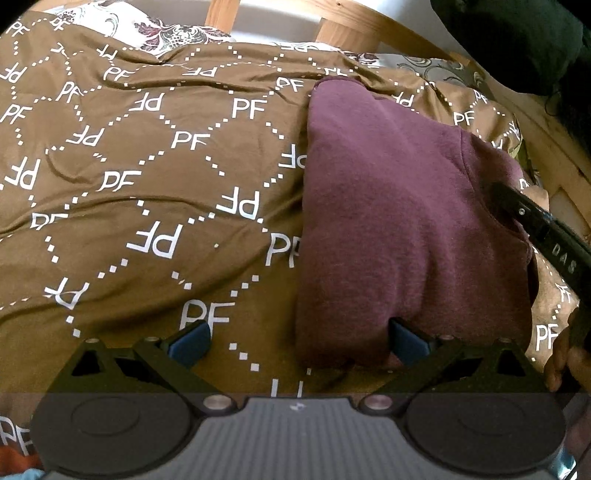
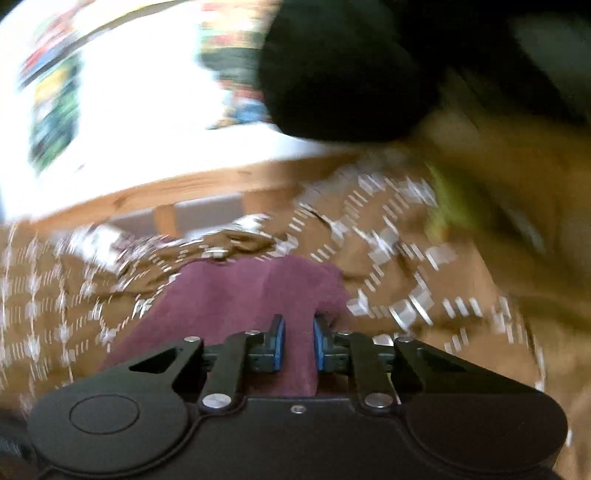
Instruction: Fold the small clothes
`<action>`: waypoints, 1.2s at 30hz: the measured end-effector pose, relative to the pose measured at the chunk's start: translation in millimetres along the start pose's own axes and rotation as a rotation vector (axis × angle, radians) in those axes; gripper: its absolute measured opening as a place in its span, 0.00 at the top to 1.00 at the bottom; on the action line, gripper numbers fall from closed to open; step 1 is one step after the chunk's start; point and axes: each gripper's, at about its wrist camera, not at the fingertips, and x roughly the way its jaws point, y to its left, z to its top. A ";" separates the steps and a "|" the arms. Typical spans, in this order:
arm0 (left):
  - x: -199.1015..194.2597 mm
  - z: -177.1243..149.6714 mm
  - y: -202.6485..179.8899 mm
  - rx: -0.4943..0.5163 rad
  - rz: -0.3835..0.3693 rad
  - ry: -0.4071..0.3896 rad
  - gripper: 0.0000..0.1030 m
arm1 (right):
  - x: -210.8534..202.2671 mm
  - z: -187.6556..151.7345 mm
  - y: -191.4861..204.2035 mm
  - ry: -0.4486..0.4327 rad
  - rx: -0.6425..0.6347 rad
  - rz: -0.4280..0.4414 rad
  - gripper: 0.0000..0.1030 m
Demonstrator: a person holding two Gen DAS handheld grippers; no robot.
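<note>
A maroon garment (image 1: pixel 399 221) lies partly folded on the brown bedspread (image 1: pixel 147 184) printed with white "PF" letters. My left gripper (image 1: pixel 295 341) is open at the garment's near left edge; its right pad (image 1: pixel 408 341) touches the cloth and its left pad (image 1: pixel 188 343) is over bare bedspread. My right gripper (image 2: pixel 298 347) is shut on a fold of the maroon garment (image 2: pixel 240 291). In the left wrist view the right gripper's black finger (image 1: pixel 517 206) reaches in from the right, at the garment's right edge. The right wrist view is motion-blurred.
A wooden bed frame (image 1: pixel 369 33) runs along the far side, with a floral pillow (image 1: pixel 173 35) at the head. A dark shape (image 1: pixel 524 40) fills the upper right. A wooden rail (image 2: pixel 184 188) and a white wall show in the right wrist view.
</note>
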 end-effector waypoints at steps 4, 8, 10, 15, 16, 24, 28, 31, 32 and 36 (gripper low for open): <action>-0.2 -1.2 -1.9 0.007 0.006 -0.002 0.00 | -3.3 -2.6 30.2 -0.027 -0.194 0.049 0.86; -0.5 -0.9 -1.9 0.008 0.003 0.004 0.00 | 0.4 0.0 26.1 -0.041 -0.265 -0.007 0.90; -0.8 -1.3 -2.2 0.013 0.003 0.005 0.00 | 3.8 3.0 8.0 -0.029 -0.202 -0.044 0.91; -1.1 -2.1 -3.3 0.023 0.001 0.011 0.00 | 13.7 -0.8 -43.4 0.047 0.071 -0.042 0.87; -1.2 -2.2 -3.2 0.025 0.000 0.013 0.00 | 14.7 -2.9 -49.0 0.052 0.110 -0.036 0.80; -3.1 -2.2 -3.8 0.031 -0.001 0.018 0.00 | 40.8 -9.3 -82.2 0.090 0.320 0.110 0.52; -3.4 -3.3 -4.3 0.037 0.001 0.012 0.00 | 54.7 -13.1 -92.9 0.108 0.409 0.165 0.41; -2.5 -3.4 -5.0 0.037 0.003 0.009 0.00 | 54.4 -15.3 -90.9 0.105 0.407 0.185 0.32; -2.5 -3.5 -5.0 0.039 0.002 0.007 0.00 | 54.3 -15.8 -88.5 0.103 0.393 0.188 0.29; -2.6 -4.0 -4.7 0.040 -0.002 0.004 0.00 | 56.0 -19.1 -77.8 0.099 0.335 0.170 0.22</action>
